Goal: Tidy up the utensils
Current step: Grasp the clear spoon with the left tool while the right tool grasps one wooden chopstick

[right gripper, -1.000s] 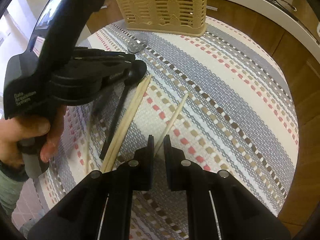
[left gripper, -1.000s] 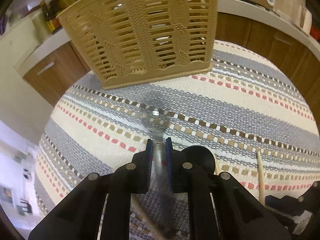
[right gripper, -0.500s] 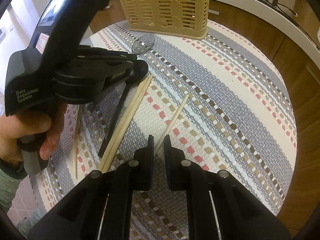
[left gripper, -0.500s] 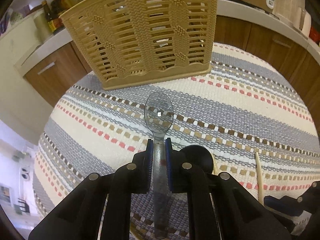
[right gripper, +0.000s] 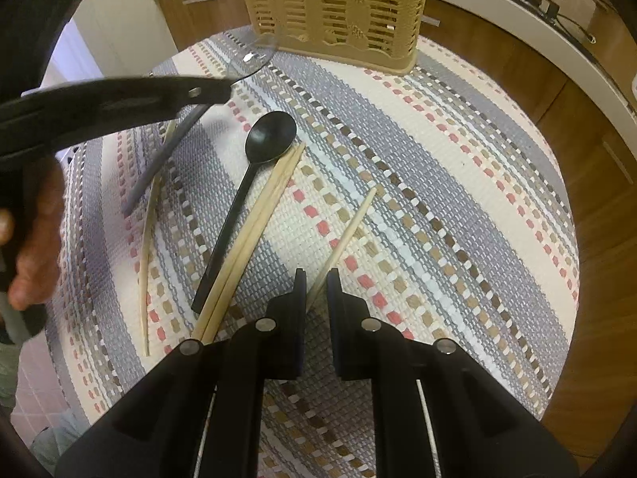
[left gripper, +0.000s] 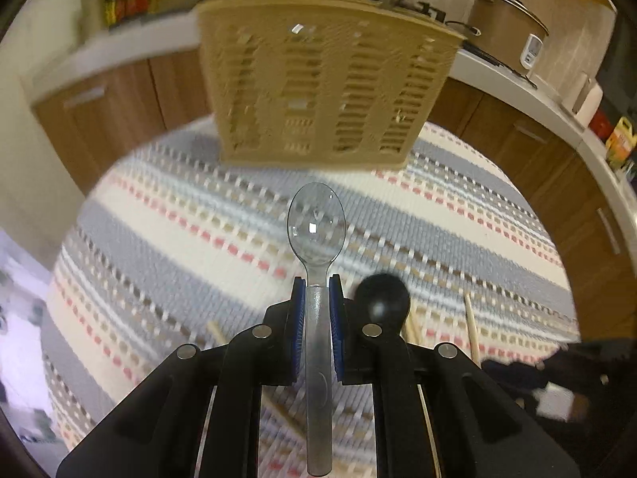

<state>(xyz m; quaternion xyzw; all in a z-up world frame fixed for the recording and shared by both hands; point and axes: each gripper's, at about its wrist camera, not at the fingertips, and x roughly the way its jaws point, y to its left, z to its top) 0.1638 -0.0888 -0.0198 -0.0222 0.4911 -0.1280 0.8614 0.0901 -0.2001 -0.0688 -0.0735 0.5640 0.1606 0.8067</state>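
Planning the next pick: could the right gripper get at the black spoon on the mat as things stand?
Probably yes. The black spoon lies bare on the striped mat, nothing on top, ahead-left of the right gripper. A chopstick pair lies right alongside its handle, and a single chopstick runs between the gripper's fingers.
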